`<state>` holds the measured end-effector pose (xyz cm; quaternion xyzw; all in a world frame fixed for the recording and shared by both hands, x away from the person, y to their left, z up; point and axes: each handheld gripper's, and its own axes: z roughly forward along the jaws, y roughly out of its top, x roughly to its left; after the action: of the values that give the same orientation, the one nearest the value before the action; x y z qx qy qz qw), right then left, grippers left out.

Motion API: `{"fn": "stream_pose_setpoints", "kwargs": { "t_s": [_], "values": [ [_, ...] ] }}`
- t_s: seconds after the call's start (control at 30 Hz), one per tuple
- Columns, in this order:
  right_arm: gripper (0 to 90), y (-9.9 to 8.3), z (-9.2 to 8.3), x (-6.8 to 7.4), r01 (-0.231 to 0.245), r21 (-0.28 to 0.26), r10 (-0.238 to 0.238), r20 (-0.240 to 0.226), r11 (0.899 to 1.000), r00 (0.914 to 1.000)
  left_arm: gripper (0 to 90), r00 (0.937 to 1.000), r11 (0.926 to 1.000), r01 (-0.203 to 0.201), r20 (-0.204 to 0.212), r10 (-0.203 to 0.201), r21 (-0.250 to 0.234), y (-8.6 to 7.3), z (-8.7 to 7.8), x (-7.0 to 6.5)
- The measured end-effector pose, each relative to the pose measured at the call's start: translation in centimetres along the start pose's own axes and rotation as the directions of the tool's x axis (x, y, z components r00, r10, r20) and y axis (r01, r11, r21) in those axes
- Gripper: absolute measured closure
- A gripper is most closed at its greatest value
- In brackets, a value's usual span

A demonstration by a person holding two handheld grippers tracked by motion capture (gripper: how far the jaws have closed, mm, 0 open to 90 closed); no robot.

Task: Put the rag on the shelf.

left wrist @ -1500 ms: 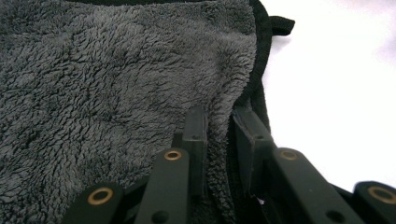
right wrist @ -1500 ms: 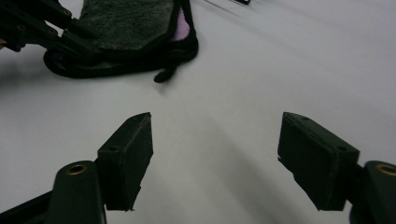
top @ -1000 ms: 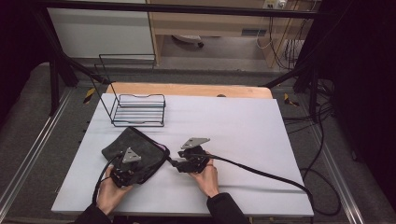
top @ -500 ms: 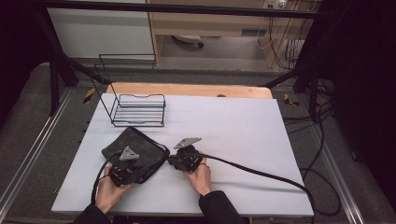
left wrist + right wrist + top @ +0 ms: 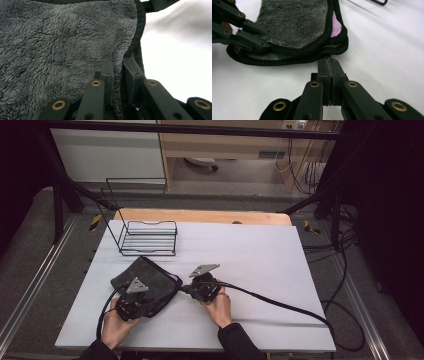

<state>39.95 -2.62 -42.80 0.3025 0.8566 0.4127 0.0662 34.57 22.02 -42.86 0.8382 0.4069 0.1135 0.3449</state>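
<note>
A folded grey fleece towel [image 5: 150,279] with a black hem lies at the table's near left; a pink inner layer [image 5: 335,25] peeks out at its fold. My left gripper [image 5: 144,304] is shut on the towel's near edge, and the fabric [image 5: 62,50] is pinched between its pads [image 5: 107,70]. My right gripper [image 5: 183,289] sits just right of the towel. Its jaws have just been closing and now press together [image 5: 329,62], tips against the black hem [image 5: 312,53], with nothing visible between them. The left gripper's jaws [image 5: 254,37] grip the towel's far side in the right gripper view.
A black wire basket [image 5: 149,237] stands at the back left of the white table [image 5: 260,255]. A wooden board [image 5: 200,216] runs along the far edge. The right gripper's cable [image 5: 280,302] trails to the right across the table.
The right hand has edged slightly left toward the towel's hem. The left hand and the towel have stayed in place.
</note>
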Motion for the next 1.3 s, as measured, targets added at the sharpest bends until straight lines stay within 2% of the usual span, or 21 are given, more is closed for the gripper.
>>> {"fn": "stream_pose_setpoints", "kwargs": {
  "t_s": [0.13, 0.2, 0.27, 0.37, 0.4, 0.73, 0.87, 0.93, 1.0, 1.1, 1.17, 1.2, 1.27, 1.3],
  "values": [
    [90.0, -0.3, -1.0, 0.5, 0.023, 0.024, -0.024, 0.029, 0.999, 0.9993, 78.3, 0.9996, 0.9999, -0.003, 0.027, 0.004, -0.014, 0.1, 0.1, -0.7],
    [90.0, -0.5, -1.8, 0.6, 0.018, 0.021, -0.019, 0.033, 1.000, 0.9993, 78.2, 0.9982, 0.9997, -0.008, 0.060, 0.009, -0.022, 0.2, 0.2, -1.2],
    [90.0, -0.9, -2.6, 0.6, 0.012, 0.022, -0.013, 0.037, 1.000, 0.9992, 78.2, 0.9972, 0.9997, -0.007, 0.074, 0.009, -0.023, 0.2, 0.3, -1.4],
    [90.0, -1.5, -3.4, 0.6, 0.007, 0.023, -0.008, 0.042, 1.000, 0.9991, 78.2, 0.9934, 0.9994, -0.013, 0.114, 0.016, -0.033, 0.4, 0.6, -2.2],
    [90.0, -2.2, -4.3, 0.6, -0.005, 0.027, 0.004, 0.049, 1.000, 0.9988, 78.1, 0.9922, 0.9992, -0.019, 0.123, 0.023, -0.034, 0.5, 0.7, -2.5],
    [90.0, -5.0, -7.8, 0.2, -0.040, 0.023, 0.038, 0.075, 0.999, 0.9964, 77.8, 0.9798, 0.9961, -0.079, 0.181, 0.085, -0.039, 1.4, 2.6, -6.1],
    [89.8, -6.4, -9.0, 0.0, -0.061, 0.020, 0.059, 0.075, 0.998, 0.9954, 77.6, 0.9726, 0.9951, -0.092, 0.211, 0.097, -0.037, 1.5, 2.9, -6.9],
    [89.6, -7.7, -9.6, -0.1, -0.084, 0.016, 0.083, 0.064, 0.996, 0.9946, 77.0, 0.9700, 0.9951, -0.093, 0.223, 0.098, -0.033, 1.4, 3.1, -7.3],
    [89.5, -8.0, -9.7, -0.1, -0.088, 0.017, 0.087, 0.062, 0.996, 0.9943, 76.7, 0.9681, 0.9938, -0.109, 0.224, 0.111, -0.023, 1.4, 3.1, -7.4],
    [88.9, -9.0, -9.1, -0.1, -0.094, 0.026, 0.093, 0.052, 0.995, 0.9943, 74.7, 0.9689, 0.9931, -0.116, 0.218, 0.117, -0.015, 1.3, 3.3, -7.7],
    [84.5, -9.1, -8.8, -0.1, -0.089, 0.029, 0.087, 0.044, 0.996, 0.9952, 73.3, 0.9687, 0.9926, -0.121, 0.217, 0.121, -0.013, 1.3, 3.3, -7.7],
    [76.6, -9.1, -8.8, -0.2, -0.081, 0.023, 0.080, 0.043, 0.996, 0.9958, 72.3, 0.9688, 0.9931, -0.116, 0.219, 0.117, -0.015, 1.3, 3.2, -7.8],
    [69.7, -8.7, -9.1, -0.5, -0.079, -0.007, 0.079, 0.036, 0.997, 0.9962, 69.0, 0.9686, 0.9940, -0.108, 0.223, 0.109, -0.017, 1.2, 3.2, -7.9],
    [63.4, -8.4, -9.2, -0.7, -0.082, -0.032, 0.083, 0.036, 0.996, 0.9959, 67.1, 0.9689, 0.9944, -0.104, 0.224, 0.106, -0.018, 1.2, 3.1, -7.9]
  ]
}}
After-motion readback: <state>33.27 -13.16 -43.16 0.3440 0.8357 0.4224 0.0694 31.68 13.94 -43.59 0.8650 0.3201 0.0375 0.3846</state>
